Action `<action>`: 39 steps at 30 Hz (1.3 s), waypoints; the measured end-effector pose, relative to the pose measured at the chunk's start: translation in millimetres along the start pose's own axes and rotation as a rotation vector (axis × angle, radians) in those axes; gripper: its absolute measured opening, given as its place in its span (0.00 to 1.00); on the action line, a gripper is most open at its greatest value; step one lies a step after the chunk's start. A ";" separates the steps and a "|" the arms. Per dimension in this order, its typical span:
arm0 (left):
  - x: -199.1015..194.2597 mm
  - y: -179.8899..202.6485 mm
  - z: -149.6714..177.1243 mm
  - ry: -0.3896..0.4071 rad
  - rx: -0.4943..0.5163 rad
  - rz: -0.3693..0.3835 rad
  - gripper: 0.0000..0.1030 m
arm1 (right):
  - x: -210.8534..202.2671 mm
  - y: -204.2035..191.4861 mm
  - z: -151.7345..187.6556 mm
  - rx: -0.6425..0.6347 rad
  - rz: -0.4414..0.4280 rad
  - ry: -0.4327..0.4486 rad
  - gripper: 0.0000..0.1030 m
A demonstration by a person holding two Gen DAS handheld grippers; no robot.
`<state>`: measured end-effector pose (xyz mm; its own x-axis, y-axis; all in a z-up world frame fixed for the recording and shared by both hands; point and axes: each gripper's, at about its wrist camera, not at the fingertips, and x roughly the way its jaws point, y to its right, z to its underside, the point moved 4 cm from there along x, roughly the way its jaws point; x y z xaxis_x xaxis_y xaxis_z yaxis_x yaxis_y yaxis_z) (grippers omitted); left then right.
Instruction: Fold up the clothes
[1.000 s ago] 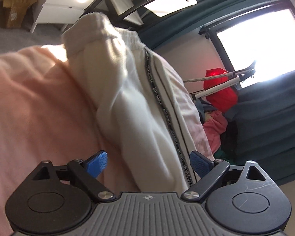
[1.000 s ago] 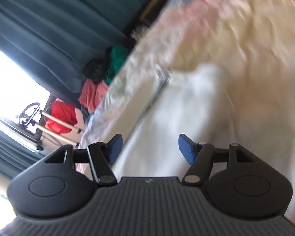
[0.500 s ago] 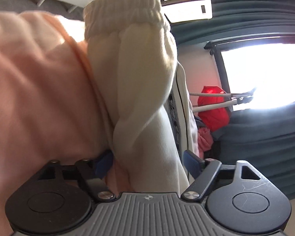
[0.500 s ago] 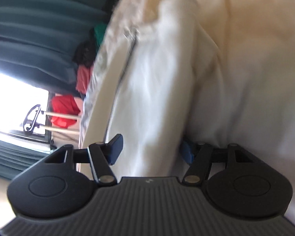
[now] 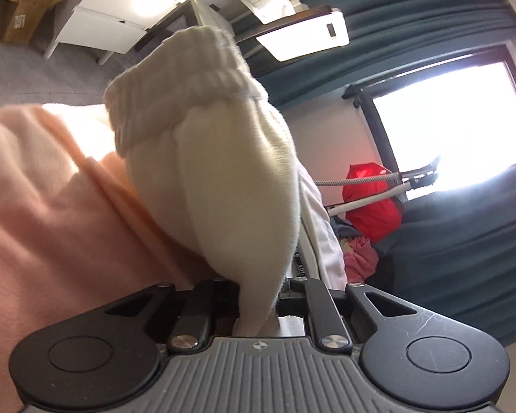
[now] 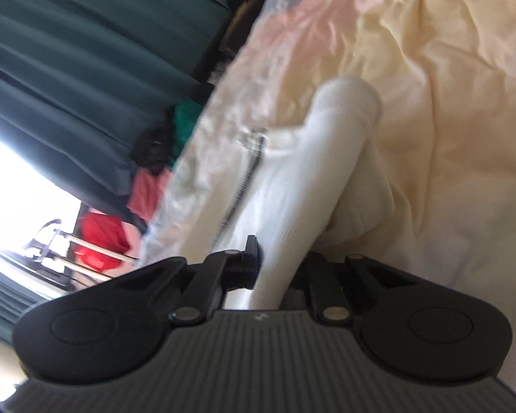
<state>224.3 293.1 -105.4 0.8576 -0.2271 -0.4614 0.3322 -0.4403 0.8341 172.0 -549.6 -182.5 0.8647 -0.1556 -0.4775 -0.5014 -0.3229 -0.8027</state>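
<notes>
Pants (image 5: pixel 237 186), cream w/ a dark side stripe (image 6: pixel 244 186), are lying on the bed (image 6: pixel 447 69) and both claws are gripping them. Left claw (image 5: pixel 258 306) is clamping the cloth near the ribbed cuff (image 5: pixel 182 93), which is standing up above the jaws. Right claw (image 6: pixel 275 275) is pinching a thick fold of the same leg; jaws are closing tight on it.

To do this well, I think both grips should be lifting together at equal height, keeping the cloth taut btw. them, so the fold is landing flat w/o bunching.

Long axis is running away from both cameras; in the right view, the rounded end is pointing toward the far part of the bed.
</notes>
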 end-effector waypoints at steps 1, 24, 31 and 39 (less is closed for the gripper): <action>-5.6 4.1 -2.7 -0.008 0.006 -0.005 0.13 | -4.4 1.8 -1.0 0.009 -0.006 -0.007 0.10; -200.9 -54.7 27.6 -0.114 0.210 -0.255 0.19 | -83.9 52.5 17.2 0.134 0.008 -0.165 0.10; -194.3 -36.4 37.8 -0.255 0.425 -0.480 0.78 | -78.7 43.4 16.2 -0.031 0.034 -0.174 0.10; -219.9 37.1 69.7 -0.163 0.708 -0.542 0.82 | -68.9 51.6 19.4 -0.029 0.035 -0.179 0.10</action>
<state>20.6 266.1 6.0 0.5697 0.0708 -0.8188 0.3095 -0.9414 0.1339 86.0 -537.5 -197.9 0.8265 0.0005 -0.5629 -0.5276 -0.3477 -0.7751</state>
